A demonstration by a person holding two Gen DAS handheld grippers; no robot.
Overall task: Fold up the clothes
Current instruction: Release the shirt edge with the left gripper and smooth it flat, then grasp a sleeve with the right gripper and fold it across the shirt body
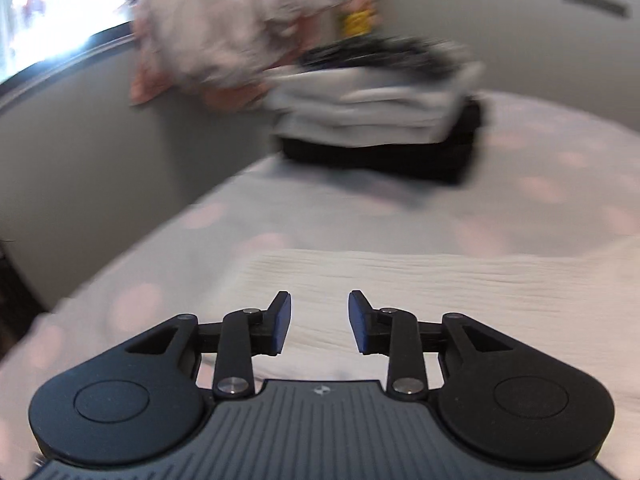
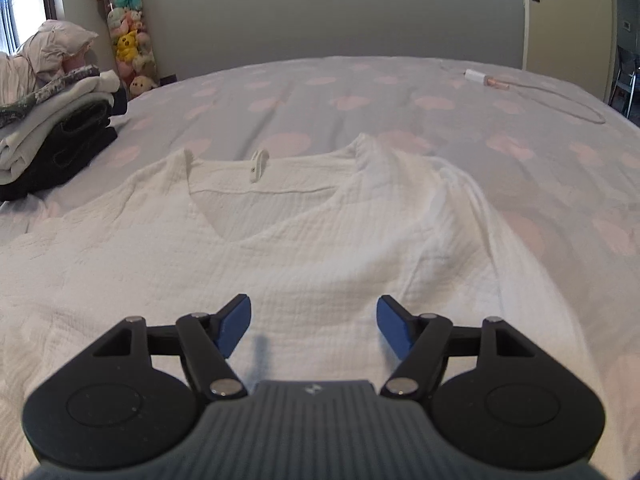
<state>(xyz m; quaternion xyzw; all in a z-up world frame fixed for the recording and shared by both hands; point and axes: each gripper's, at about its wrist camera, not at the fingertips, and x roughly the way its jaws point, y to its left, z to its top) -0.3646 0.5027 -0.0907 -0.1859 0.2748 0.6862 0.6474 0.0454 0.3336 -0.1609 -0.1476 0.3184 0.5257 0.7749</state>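
White crinkled-cotton blouse (image 2: 304, 248) spread flat on a bed, not yet folded; both grippers empty.

Nearest, the right gripper (image 2: 314, 326) hovers over the blouse front, fingers wide. The left gripper (image 1: 319, 322), fingers partly apart, holds nothing. Farther left, a stack of folded grey and black clothes (image 2: 56, 128) suggests several items done. No readable writing.

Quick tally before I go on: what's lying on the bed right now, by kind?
White top, spread flat: 1
Stack of folded clothes: 1
Loose pile of unfolded clothes: 1
Charger with cable: 1
Total: 4

How many garments are in the stack or the pile cannot be told.
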